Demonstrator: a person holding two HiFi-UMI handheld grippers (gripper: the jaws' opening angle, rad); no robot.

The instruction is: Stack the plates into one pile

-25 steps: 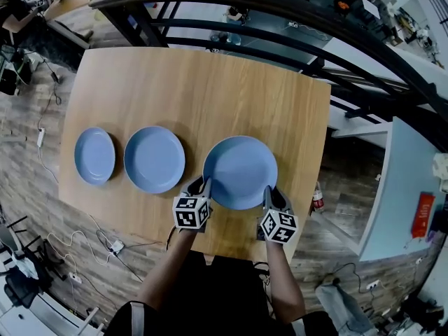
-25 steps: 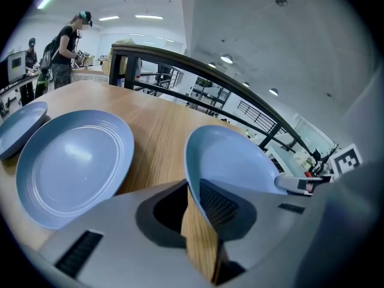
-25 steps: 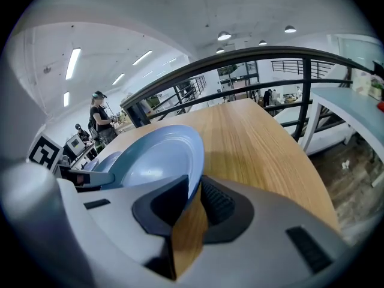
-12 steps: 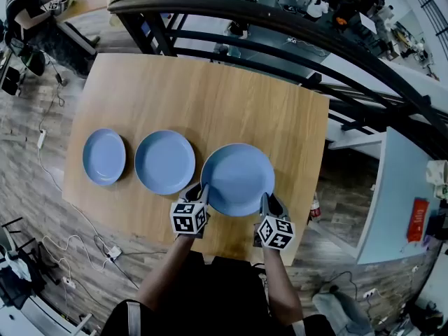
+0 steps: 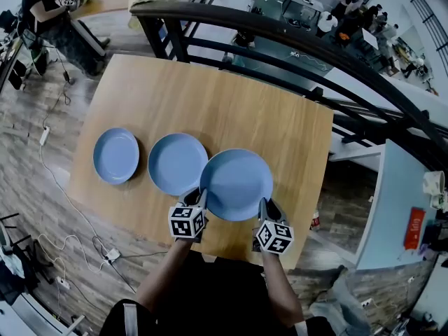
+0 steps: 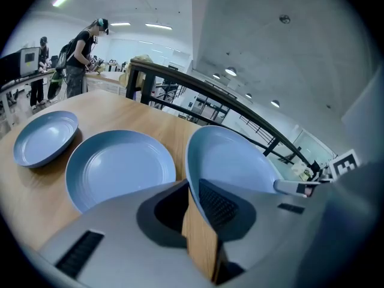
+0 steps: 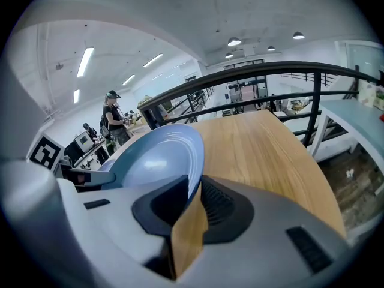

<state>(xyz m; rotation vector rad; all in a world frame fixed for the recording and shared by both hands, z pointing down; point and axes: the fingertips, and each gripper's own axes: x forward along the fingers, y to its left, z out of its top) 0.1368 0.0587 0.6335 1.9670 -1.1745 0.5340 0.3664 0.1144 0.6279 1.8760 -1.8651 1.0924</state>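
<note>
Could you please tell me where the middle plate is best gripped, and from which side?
Probably its near-left rim: the middle plate lies flat, right way up, so only the upturned lip offers the jaws purchase, and the held large plate overhangs its right edge.

this looks like a robotics lab or workshop on an upper floor. in the head view a black railing [image 5: 231,17] runs across the top, and past it, at the upper right, stand benches with equipment [image 5: 329,12]. at the upper left a person [image 5: 42,9] works at a bench. a power strip [image 5: 110,255] with loose white cables lies on the wood floor at the lower left. strip lights [image 7: 86,62] hang on the bare ceiling.
</note>
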